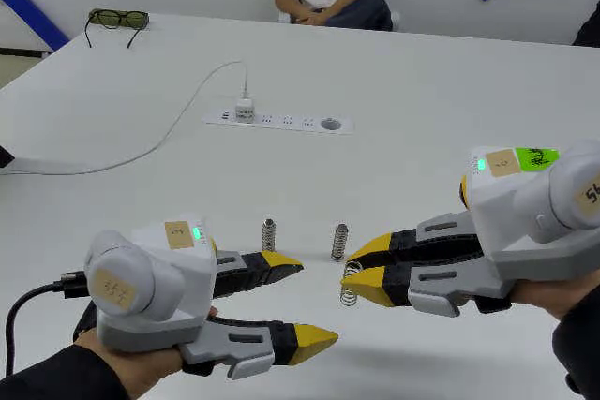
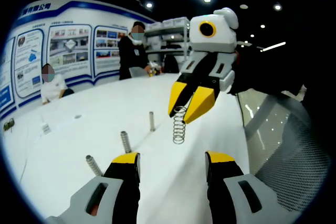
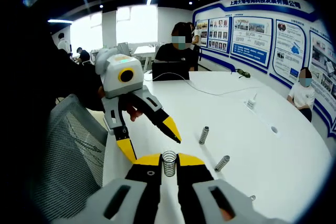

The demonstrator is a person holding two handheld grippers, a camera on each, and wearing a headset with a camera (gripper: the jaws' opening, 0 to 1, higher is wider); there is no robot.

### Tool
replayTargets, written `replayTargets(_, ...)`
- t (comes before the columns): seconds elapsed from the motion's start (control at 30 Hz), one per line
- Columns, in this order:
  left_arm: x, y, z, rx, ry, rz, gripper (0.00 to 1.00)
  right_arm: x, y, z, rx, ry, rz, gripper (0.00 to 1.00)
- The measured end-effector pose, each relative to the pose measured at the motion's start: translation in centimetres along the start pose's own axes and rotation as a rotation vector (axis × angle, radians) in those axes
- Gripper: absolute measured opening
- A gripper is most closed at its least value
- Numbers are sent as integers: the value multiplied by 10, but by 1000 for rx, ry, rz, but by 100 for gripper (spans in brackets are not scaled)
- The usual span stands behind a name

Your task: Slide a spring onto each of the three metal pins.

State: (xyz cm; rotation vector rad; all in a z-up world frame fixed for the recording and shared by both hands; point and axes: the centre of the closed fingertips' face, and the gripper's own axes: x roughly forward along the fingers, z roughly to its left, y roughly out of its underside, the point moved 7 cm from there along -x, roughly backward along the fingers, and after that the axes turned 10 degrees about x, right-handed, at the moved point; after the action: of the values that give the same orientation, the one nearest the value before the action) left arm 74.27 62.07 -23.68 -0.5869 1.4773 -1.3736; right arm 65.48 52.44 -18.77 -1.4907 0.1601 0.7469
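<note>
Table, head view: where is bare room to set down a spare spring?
Free: the wide band between power strip and sprung pins, and the far right. Crowded: the near edge, around left tongs and right tongs with spring.

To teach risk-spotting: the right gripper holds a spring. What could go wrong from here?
The right gripper pinches the spring only at one end, so it may tilt or slip free. The bare pin is thin, so the spring's end could miss it. The open left gripper, close to a loaded pin, might knock it.
</note>
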Motion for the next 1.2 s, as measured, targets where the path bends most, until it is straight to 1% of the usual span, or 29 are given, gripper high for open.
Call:
replayTargets(0.3,-2,-1,-1,-9,-5,2,54,-4,0,-2,3,11,-10,12)
replayTargets(0.6,-1,-2,-2,-17,-8,-2,56,-12,0,-9,14,42,-28,12)
replayTargets(0.87,-1,0,-1,-27,-8,-6,56,-17,0,-14,24,67,-33,12)
replayTargets(1.2,-1,3,-1,-38,-7,-3,56,-29,0,-27,44,121,-51,12)
